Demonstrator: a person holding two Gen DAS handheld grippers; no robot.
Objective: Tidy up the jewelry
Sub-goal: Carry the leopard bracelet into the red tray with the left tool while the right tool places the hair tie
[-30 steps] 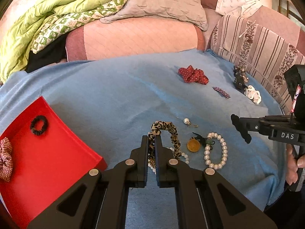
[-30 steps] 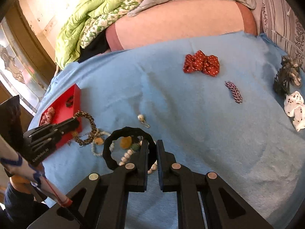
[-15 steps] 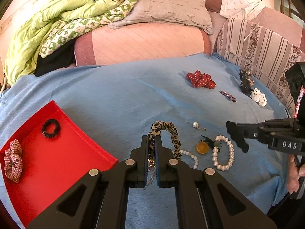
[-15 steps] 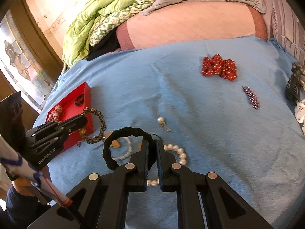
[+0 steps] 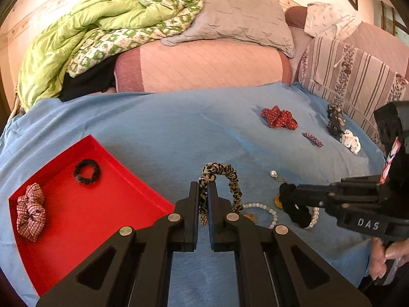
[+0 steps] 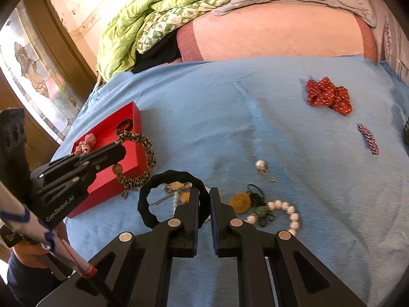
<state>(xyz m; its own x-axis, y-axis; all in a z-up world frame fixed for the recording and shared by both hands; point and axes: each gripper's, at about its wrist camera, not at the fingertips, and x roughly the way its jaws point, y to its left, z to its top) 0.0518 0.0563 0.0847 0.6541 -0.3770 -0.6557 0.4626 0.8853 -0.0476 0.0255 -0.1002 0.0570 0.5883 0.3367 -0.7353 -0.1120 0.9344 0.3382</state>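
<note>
My left gripper point(image 5: 203, 192) is shut on a leopard-print scrunchie point(image 5: 231, 179), lifted just right of the red tray point(image 5: 133, 181). In the right wrist view the same scrunchie point(image 6: 148, 153) hangs from the left gripper point(image 6: 120, 151) in front of the tray's wall point(image 6: 133, 153). My right gripper point(image 6: 204, 199) is shut on a black scrunchie point(image 6: 145, 204), held above the pile of jewelry; from the left wrist view it point(image 5: 294, 209) shows at the right gripper point(image 5: 285, 192). In the tray lie a black hair tie point(image 5: 87, 171) and a checked red scrunchie point(image 5: 30, 212).
On the blue sheet point(image 5: 166, 133) lie a pearl bracelet point(image 6: 288, 212), a gold coin pendant point(image 6: 240, 202), a pearl earring point(image 6: 260, 165), a red dotted scrunchie point(image 6: 328, 97), a beaded clip point(image 6: 368, 139), a dark hair claw point(image 5: 334, 120) and a white spotted scrunchie point(image 5: 351, 140). Pillows and quilts line the far edge.
Both grippers have moved left toward the red tray, each keeping hold of its scrunchie. The tray looms larger in both views, and the pearl bracelet now lies right of the right gripper.
</note>
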